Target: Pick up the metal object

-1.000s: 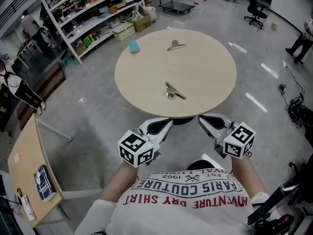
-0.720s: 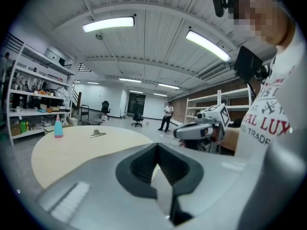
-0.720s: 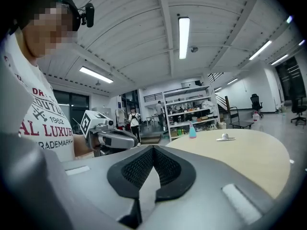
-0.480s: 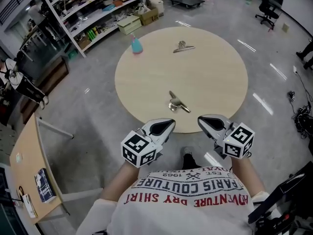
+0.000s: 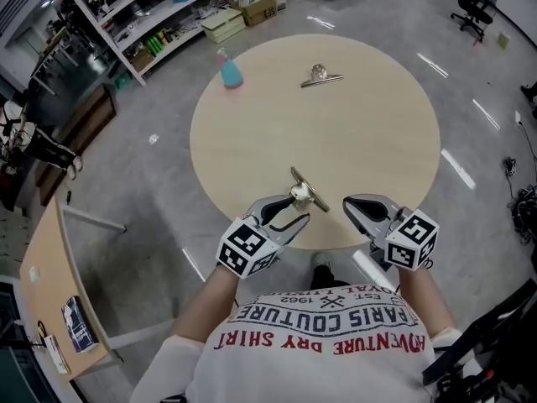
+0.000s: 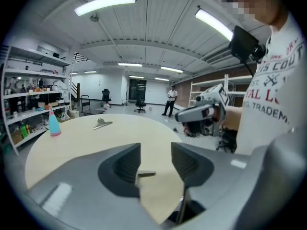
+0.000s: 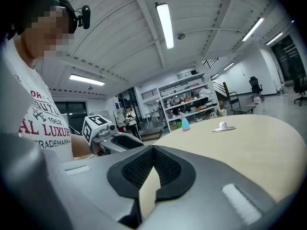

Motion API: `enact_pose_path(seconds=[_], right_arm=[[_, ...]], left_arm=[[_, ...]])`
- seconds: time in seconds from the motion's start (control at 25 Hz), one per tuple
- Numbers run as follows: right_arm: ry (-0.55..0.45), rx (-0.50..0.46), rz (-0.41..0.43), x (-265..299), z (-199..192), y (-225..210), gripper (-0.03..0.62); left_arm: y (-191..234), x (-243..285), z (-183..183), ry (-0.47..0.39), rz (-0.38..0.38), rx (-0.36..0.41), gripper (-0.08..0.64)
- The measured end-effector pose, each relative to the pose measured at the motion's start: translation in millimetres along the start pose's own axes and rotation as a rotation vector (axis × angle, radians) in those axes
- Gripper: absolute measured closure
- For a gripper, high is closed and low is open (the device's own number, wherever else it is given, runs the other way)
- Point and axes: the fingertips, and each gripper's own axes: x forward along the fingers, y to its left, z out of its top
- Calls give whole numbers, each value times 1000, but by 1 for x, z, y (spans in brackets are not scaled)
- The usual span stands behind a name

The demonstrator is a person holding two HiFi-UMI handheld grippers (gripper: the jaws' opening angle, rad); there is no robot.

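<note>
Two metal clips lie on the round wooden table (image 5: 369, 116): one close to the front edge (image 5: 306, 194) and one at the far side (image 5: 320, 76), which also appears as the far clip (image 6: 102, 123) and the far clip (image 7: 223, 127). My left gripper (image 5: 285, 211) reaches over the front edge, its tips just short of the near clip, and its jaws are opening. In the left gripper view (image 6: 156, 152) a thin metal end (image 6: 145, 174) pokes into the gap, untouched by the pads. My right gripper (image 5: 352, 204) hovers by the rim, shut and empty (image 7: 153, 150).
A blue bottle (image 5: 228, 70) stands at the table's far left rim. Storage shelves (image 5: 159, 15) line the back left. A side desk (image 5: 50, 309) with a blue book (image 5: 80, 326) is at the left. A person (image 6: 170, 99) stands far off.
My left gripper has moved forward over the table's edge toward the near clip and its jaws have parted. The table has come closer in the head view. The right gripper stays shut.
</note>
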Motion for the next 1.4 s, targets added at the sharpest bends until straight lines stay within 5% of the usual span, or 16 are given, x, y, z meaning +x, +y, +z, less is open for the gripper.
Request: enact_pose_path(seconds=[0.12,0.28,0.52,0.84,1.12,1.4], right_arm=[[25,21,-14,1,-8,-17,591],[63,77,-65,-8,-26,-52,591],[75,114,-86,-12,-38,-74,591],[82,114,-98,-15,-40,-74,591],[10,40,-120,-35,-9,-29,591],[-62,-59,-115,-65,8,65,591]], left_arm=[[27,37,-35,122,-8,42,235],[64,95,-101,280,-7,74,172],[88,127,-134,372,8,62,220],[89,131,-134,366,32,67,278],[30,36,-32,44,32,-25,278],[-50,-105,50,-219,33,-7,278]])
